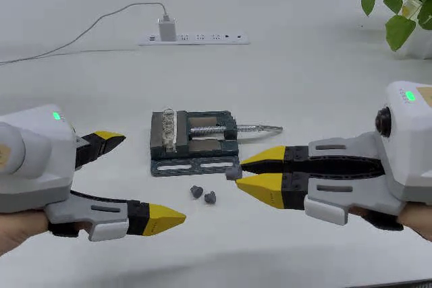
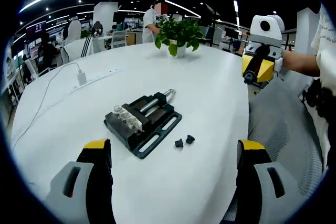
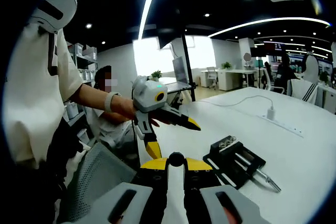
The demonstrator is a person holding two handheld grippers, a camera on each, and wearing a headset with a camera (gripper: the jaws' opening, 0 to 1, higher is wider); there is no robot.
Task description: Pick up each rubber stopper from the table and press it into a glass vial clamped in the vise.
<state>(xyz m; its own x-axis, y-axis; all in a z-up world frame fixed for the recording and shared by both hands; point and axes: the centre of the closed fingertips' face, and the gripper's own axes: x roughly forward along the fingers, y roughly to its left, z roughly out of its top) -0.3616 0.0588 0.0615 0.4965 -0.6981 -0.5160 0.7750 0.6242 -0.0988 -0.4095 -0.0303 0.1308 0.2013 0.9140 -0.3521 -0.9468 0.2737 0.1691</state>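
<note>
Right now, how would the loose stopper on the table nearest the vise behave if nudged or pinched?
This rubber stopper looks small and rounded, so it is probably light and apt to roll on the smooth table. Rubber should give slightly and grip, not slip.

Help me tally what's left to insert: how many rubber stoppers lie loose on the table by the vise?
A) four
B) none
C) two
C: two rubber stoppers lie side by side on the table in front of the vise, while the right gripper is shut on a third stopper.
</note>
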